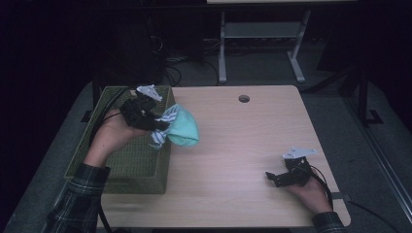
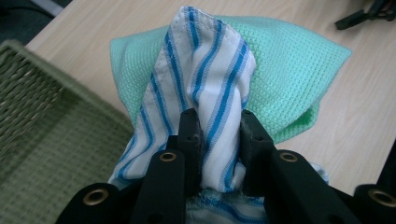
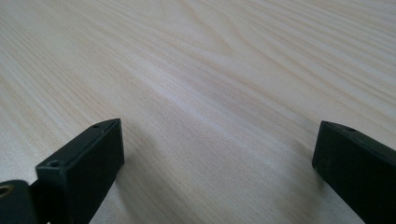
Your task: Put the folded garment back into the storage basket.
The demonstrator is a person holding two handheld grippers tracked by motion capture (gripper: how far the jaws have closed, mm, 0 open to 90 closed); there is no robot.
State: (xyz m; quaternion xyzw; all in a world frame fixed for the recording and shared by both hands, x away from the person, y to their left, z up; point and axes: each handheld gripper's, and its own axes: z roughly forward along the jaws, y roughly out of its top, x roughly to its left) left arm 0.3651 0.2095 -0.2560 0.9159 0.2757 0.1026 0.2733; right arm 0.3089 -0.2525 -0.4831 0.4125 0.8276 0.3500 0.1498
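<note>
Left gripper (image 1: pixel 158 125) is clamping a bunched cloth (image 1: pixel 177 127), white with blue stripes on one face and mint-green waffle weave on the other. In the left gripper view the jaws are pinching a gathered fold of the striped part (image 2: pixel 210 93), with the green part (image 2: pixel 289 70) fanning out beyond them.

Position relative to the basket (image 1: pixel 121 165), the green woven one at the table's left side: the cloth is hanging just past the basket's right rim, over the bare wooden table (image 1: pixel 243 155), near the basket's far right corner. The gripper body and the hand are sitting over the basket's opening; the cloth itself is still outside it. Whether the lowest fold is touching the rim I cannot tell.

Key relation: the basket interior lies directly behind the cloth, on the hand's side. Judgement: a short pull back toward the basket's middle would bring the bundle over the opening, and a release there would drop it in.

Orientation: the bundle's long axis is running from the jaws outward, away from the basket and toward the table's centre, slightly downward. The free green end is pointing away from the basket.

Right gripper (image 1: pixel 279 178) is resting low over the table, well apart from the basket, jaws spread wide and empty; the right gripper view is showing bare wood (image 3: pixel 210 93) between them. The left one is clearly the nearer.
</note>
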